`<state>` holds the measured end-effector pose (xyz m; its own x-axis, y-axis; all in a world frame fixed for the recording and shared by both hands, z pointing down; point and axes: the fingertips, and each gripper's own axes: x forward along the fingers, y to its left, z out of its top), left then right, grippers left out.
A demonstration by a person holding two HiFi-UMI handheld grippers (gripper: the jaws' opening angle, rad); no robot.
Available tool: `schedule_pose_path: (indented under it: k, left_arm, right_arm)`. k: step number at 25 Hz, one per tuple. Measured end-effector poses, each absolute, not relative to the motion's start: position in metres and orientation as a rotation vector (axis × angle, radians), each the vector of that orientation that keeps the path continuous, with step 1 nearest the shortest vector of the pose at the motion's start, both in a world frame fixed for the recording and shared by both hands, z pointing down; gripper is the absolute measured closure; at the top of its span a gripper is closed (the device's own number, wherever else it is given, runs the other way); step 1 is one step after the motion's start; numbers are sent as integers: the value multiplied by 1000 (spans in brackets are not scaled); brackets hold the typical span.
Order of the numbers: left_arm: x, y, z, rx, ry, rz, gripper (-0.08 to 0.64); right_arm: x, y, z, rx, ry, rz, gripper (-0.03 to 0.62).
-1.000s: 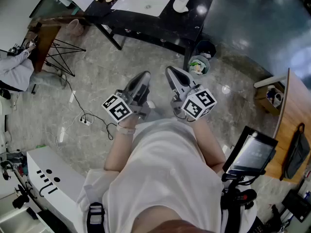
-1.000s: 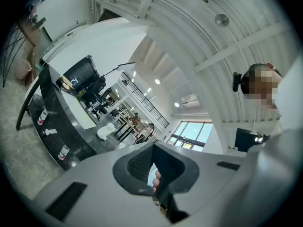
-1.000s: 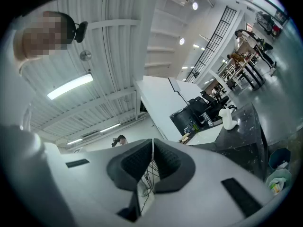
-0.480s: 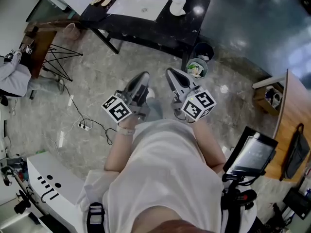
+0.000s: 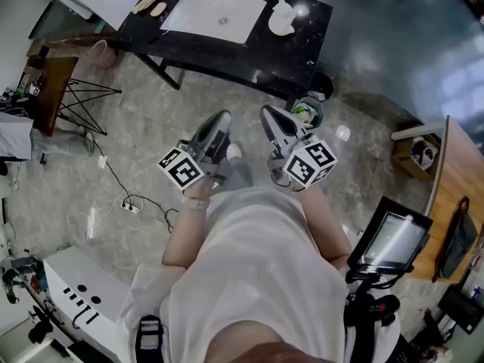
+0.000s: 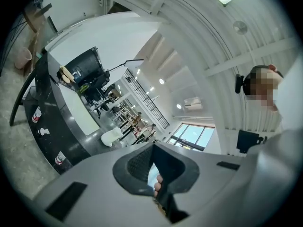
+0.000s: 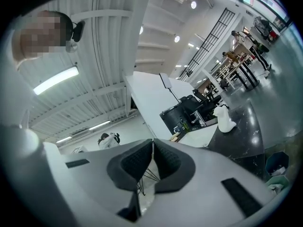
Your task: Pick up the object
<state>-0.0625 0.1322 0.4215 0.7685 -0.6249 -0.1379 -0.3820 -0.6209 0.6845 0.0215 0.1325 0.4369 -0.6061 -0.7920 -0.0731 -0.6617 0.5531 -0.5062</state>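
Left gripper [image 5: 221, 119]: held close in front of the person, well short of the counter. Its pads are pressed together with nothing between them.
Right gripper [image 5: 270, 116]: just beside the left one, likewise closed on itself and empty, its nose towards the counter.
Bin [image 5: 308, 110]: on the floor by the counter's near right leg, with rubbish in it.
Counter [image 5: 302, 48]: black and glossy, ahead of both grippers.
Mat [image 5: 212, 15]: a white sheet on the counter's middle.
Object [image 5: 281, 17]: a white figure standing upright at the counter's right end, just right of the mat and apart from it.
Feel: to my eye it is a hard, smooth moulded piece, maybe ceramic or plaster. I would expect it to be stiff, fairly light and slick, and it may chip if dropped.
Hold: I'd spread the jaws and close on the narrower upper part, above the broad base.
Stage: the approach is not yet made, and both grippers are well apart from the object.
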Motion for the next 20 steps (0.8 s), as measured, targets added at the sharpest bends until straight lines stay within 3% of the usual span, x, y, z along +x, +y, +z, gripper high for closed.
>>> schedule_pose_path:
  k: [20]
  left_arm:
    - [-164, -63, 435, 2208, -695, -571, 554]
  right_arm:
    - [-49, -72, 445, -1264, 2422, -828, 571]
